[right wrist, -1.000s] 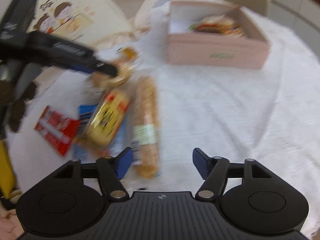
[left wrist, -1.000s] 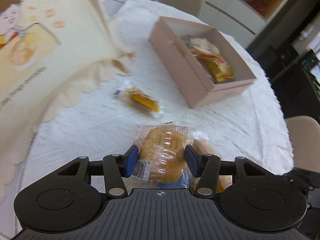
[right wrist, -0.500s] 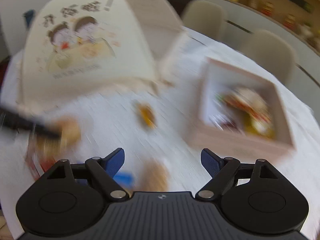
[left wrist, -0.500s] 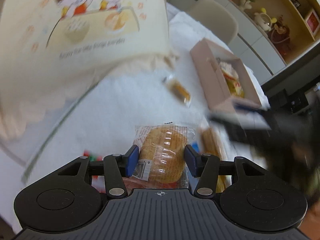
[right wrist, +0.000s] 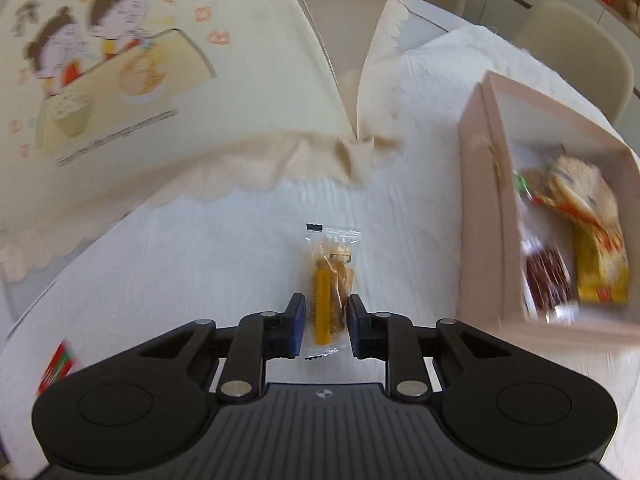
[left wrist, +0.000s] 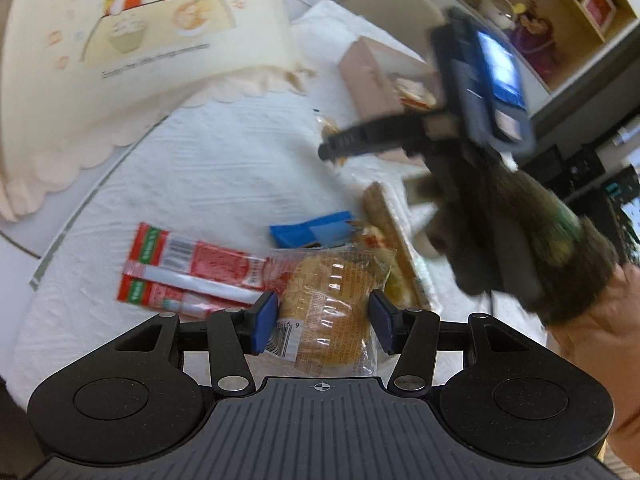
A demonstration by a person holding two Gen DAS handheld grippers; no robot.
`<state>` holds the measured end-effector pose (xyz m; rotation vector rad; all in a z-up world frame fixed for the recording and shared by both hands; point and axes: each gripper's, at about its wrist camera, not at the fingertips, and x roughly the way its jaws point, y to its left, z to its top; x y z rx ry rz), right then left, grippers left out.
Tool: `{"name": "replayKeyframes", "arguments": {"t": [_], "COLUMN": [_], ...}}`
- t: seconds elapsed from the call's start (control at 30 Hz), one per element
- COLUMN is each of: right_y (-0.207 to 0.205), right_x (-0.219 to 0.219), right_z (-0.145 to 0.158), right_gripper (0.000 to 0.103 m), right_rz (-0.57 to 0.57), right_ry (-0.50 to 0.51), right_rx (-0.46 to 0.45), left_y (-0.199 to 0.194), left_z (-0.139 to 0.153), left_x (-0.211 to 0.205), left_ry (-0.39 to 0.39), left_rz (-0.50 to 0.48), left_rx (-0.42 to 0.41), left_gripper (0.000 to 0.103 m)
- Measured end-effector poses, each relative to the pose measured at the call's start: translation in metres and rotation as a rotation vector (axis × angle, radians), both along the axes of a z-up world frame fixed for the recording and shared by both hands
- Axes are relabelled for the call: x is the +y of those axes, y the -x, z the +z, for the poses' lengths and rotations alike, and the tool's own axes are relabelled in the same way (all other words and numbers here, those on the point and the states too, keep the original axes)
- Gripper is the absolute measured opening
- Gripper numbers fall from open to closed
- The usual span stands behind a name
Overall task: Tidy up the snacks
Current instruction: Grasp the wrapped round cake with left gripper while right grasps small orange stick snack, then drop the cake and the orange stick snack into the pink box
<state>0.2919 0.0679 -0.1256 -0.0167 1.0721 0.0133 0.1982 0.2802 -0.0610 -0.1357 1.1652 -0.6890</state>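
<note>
My left gripper [left wrist: 322, 320] is shut on a plastic-wrapped round bun [left wrist: 328, 300], held above the white tablecloth. My right gripper [right wrist: 326, 320] is shut on a small clear packet with a yellow snack [right wrist: 330, 276], which lies on the cloth. The pink open box [right wrist: 480, 200] stands just right of it with several wrapped snacks inside. In the left wrist view the right gripper [left wrist: 332, 150] reaches in from the right, held by a dark-gloved hand [left wrist: 520, 248], in front of the pink box [left wrist: 368, 80].
Under the held bun lie red packets [left wrist: 192, 272], a blue packet [left wrist: 312, 232] and a long wrapped bread [left wrist: 384, 220]. A cream domed food cover with cartoon children [right wrist: 160, 100] fills the left. Beige chairs [right wrist: 580, 40] stand beyond the table.
The right gripper swung left from the snack pile to the small yellow packet and shut on it. The left gripper kept the bun and drew back, so the red packets came into view.
</note>
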Motion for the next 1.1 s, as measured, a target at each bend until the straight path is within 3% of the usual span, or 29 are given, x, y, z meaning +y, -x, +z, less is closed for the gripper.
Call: {"name": "replayKeyframes", "arguments": {"t": [0.23,0.57,0.63,0.83,0.97,1.1], "right_y": [0.097,0.187,0.198,0.221,0.225,0.226], "right_x": [-0.035,-0.100,-0.110,-0.131,-0.135,-0.144], "right_z": [0.046,0.067,0.077,0.105,0.113,0.125], "right_gripper": [0.021,0.021,0.021,0.021,0.021,0.021], "right_rz": [-0.058,-0.282,-0.318,-0.388,-0.392,-0.397], "right_ry": [-0.082,-0.118,-0.119,-0.124,-0.113,-0.103], "right_rx": [-0.055,-0.109,-0.149,-0.260,-0.286,-0.328], "left_y": [0.006,0.019,0.008,-0.057,-0.120,-0.140], "left_z": [0.004,0.003,0.020,0.102,0.118,0.122], "left_x": [-0.038,-0.095,-0.103,-0.153,-0.200,-0.192], "left_ry": [0.021,0.107,0.161,0.263,0.243,0.332], "left_rz": [-0.123,-0.297,-0.291,-0.215,-0.137,-0.079], "left_rx": [-0.018,0.055,0.025,-0.251,-0.224,-0.193], "left_gripper": [0.056,0.056,0.056,0.056,0.055,0.055]}}
